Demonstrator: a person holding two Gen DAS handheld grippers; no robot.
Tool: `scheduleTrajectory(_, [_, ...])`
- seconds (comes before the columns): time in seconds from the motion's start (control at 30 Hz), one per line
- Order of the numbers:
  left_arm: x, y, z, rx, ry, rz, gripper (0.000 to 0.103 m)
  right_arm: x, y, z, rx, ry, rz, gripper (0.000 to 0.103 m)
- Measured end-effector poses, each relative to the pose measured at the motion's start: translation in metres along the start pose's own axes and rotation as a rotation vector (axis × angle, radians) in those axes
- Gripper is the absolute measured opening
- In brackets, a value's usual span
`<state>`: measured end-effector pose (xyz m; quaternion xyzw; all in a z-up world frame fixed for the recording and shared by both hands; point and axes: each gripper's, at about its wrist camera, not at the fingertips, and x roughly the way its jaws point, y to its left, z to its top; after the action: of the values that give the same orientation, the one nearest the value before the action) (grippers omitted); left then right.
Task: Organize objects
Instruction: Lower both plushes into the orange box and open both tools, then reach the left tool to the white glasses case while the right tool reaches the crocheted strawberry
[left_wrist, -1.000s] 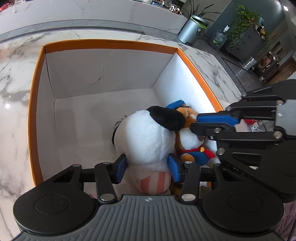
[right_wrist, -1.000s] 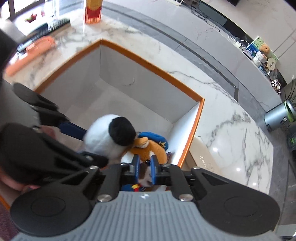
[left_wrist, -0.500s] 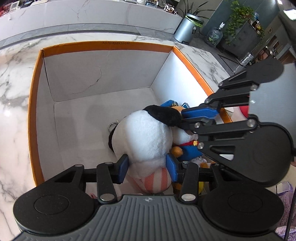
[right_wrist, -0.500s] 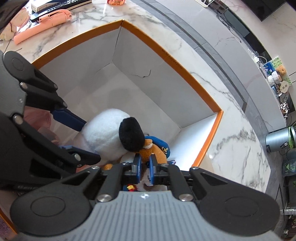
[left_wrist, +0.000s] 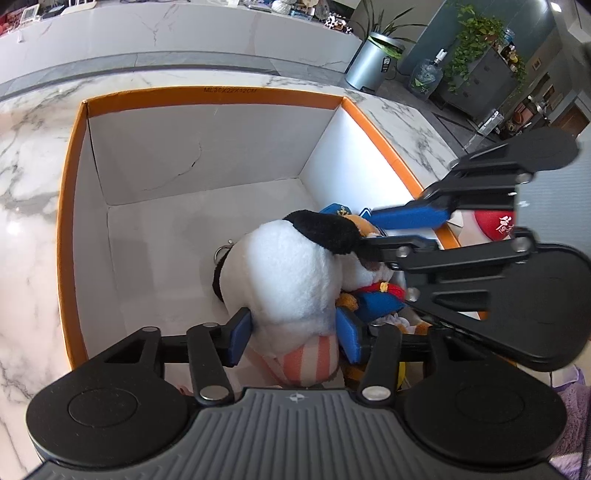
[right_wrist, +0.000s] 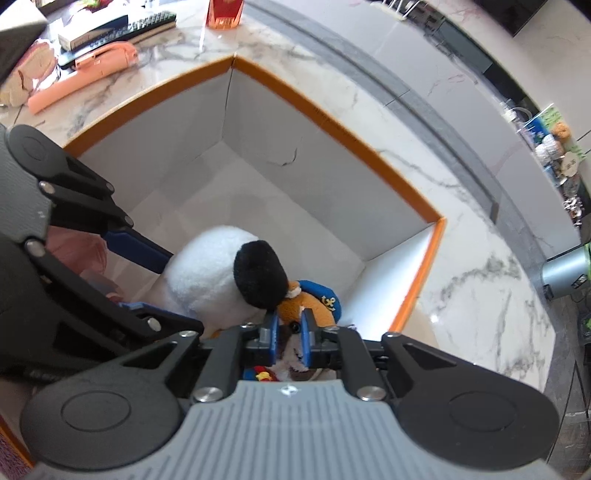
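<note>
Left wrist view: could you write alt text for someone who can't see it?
The left gripper squeezes a white plush toy with a black ear inside an orange-rimmed white box. Beside it, the right gripper grips an orange sailor plush.

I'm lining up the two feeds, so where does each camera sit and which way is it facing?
Left wrist: on the left gripper, looking down into the orange-rimmed box; its jaws grip the white plush, and the right gripper crosses at right.
Right wrist: on the right gripper, looking down into the box from another side; its jaws pinch the orange plush, and the left gripper shows at left.
Shared: box, both plush toys, marble counter.
</note>
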<state>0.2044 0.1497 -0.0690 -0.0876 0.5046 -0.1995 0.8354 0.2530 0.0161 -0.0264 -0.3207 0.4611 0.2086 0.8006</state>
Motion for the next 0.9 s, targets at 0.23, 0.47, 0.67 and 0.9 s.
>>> scheduleTrajectory(0.23, [-0.010,-0.004,-0.001,-0.017,-0.045,-0.015,0.068,-0.026,-0.006,-0.014,0.024,-0.028,-0.039,0.024])
scheduleTrajectory(0.47, [-0.029,-0.009,0.001,-0.067,-0.124,-0.042,0.068,-0.062,-0.016,-0.044,0.147,-0.110,-0.047,0.041])
scheduleTrajectory(0.67, [-0.045,-0.026,-0.001,-0.070,-0.180,-0.006,0.068,-0.090,-0.033,-0.084,0.261,-0.175,-0.103,0.060])
scheduleTrajectory(0.9, [-0.055,-0.092,0.010,0.126,-0.224,-0.014,0.068,-0.095,-0.066,-0.146,0.411,-0.212,-0.105,0.065])
